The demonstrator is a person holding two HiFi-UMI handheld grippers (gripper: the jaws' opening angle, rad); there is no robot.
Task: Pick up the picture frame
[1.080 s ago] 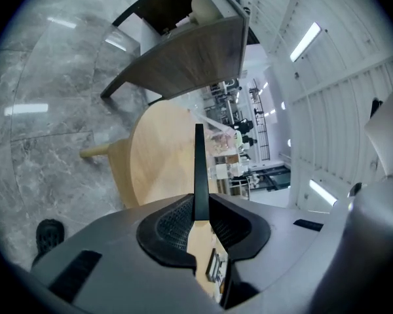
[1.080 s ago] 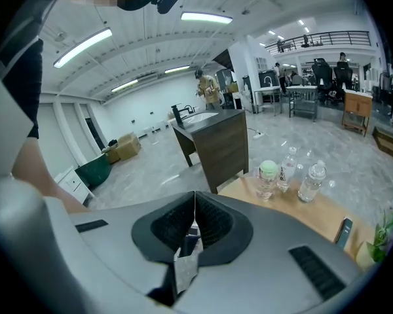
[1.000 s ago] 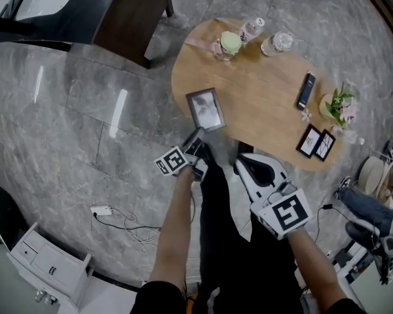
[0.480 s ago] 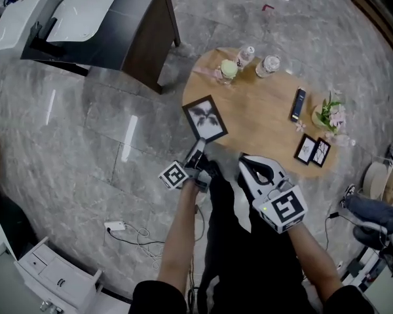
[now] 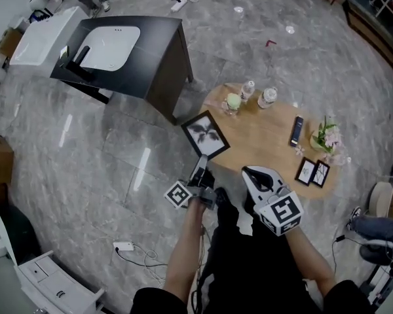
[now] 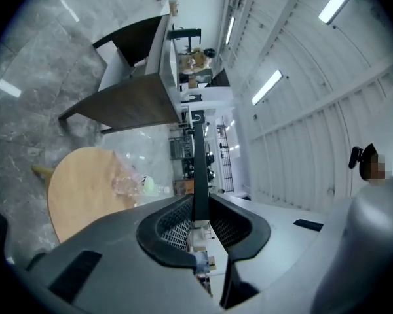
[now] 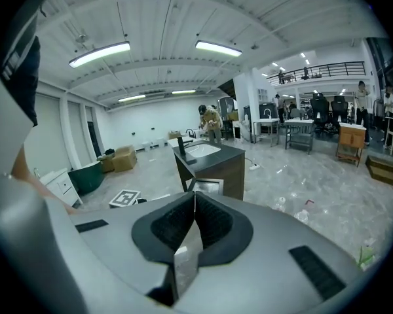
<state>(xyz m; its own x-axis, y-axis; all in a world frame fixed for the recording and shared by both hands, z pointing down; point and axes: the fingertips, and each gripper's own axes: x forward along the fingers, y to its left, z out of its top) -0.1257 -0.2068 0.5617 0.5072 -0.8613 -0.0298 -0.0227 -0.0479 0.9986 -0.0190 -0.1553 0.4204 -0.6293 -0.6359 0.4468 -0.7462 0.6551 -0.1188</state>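
the relation that matters is between the picture frame (image 5: 205, 134) and the left gripper (image 5: 200, 167). in the head view the frame lies just above the gripper and a little to its right, at the centre of the picture. the gripper's jaws are clamped on the frame's lowest part (an edge or a corner, the head view does not settle which). the frame's glass face is turned up toward the camera. its long axis runs from upper left to lower right, so it sits askew to the line the gripper points along.

in the left gripper view the same picture frame (image 6: 199, 169) shows edge-on. it is a thin dark strip rising straight up the middle from between the mesh pads of the left gripper (image 6: 198, 209), which press on it from both sides.

the round wooden table (image 5: 268, 136) sits to the right of the frame, and the frame overlaps only its left rim in the head view. from the gripper view the tabletop lies low at the left, so i judge the frame to be off the table and carried by this one grip.

the right gripper (image 5: 247, 171) is lower right of the frame, near it but apart. its jaws are together with nothing between them (image 7: 192, 209), so the left hand is the one that has the frame.
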